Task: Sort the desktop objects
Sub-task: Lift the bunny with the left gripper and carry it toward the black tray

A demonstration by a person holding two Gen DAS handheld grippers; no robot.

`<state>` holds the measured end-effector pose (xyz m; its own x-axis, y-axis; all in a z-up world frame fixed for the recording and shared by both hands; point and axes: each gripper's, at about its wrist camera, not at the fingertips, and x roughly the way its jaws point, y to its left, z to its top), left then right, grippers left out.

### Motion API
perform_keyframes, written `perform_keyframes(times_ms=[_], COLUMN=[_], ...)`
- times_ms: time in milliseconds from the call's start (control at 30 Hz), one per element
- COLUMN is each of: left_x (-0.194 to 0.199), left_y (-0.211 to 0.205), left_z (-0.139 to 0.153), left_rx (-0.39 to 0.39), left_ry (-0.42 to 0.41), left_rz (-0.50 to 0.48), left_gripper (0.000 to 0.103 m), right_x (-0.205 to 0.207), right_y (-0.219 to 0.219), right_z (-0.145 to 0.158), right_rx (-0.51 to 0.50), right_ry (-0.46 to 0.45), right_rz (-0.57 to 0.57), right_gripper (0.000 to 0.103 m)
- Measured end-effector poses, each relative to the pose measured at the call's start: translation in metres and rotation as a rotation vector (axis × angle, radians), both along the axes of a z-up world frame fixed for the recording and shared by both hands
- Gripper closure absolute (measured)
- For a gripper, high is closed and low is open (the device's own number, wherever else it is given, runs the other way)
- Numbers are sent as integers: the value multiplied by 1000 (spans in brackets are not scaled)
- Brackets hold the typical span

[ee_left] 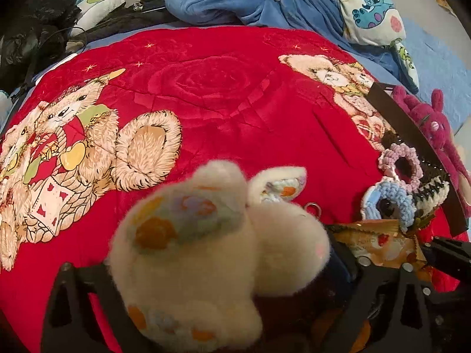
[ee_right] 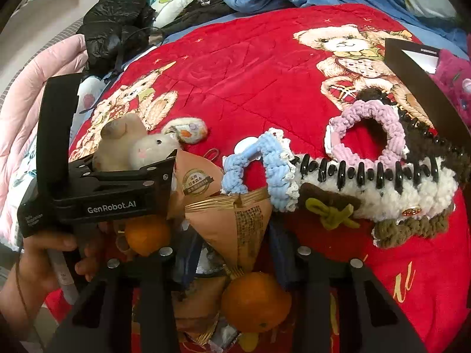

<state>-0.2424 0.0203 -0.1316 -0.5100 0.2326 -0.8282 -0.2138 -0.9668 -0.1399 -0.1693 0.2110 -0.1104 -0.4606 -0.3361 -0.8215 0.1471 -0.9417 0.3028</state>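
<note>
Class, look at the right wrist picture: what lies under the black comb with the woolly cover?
Under the comb you can see the purple knitted ring, partly beneath it, and the red blanket. The comb's own woolly cover hides whatever else is below.

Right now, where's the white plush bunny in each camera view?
Left wrist: the bunny fills the lower centre, between the left gripper's fingers.
Right wrist: the bunny sits small at middle left, in that same gripper.
Shared landmark: the blue crochet scrunchie, right of the bunny in both.
</note>
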Motion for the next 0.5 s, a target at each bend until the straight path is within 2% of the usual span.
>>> perform_keyframes(times_ms=[167,333,500], left_x=[4,9,13], left_y=[-2,-4,-4], left_z=[1,4,9], left_rx=[44,56,59], left_ry=[1,5,11], left_rz=[-3,0,19], left_gripper=[19,26,41], right_x=[0,0,1], right_y=[1,2,2], right_z=[0,0,2], right_rx=[-14,-11,-31], right_ry=[-3,0,7], right_rz=[-8,-3,6], right_gripper=[67,68,71])
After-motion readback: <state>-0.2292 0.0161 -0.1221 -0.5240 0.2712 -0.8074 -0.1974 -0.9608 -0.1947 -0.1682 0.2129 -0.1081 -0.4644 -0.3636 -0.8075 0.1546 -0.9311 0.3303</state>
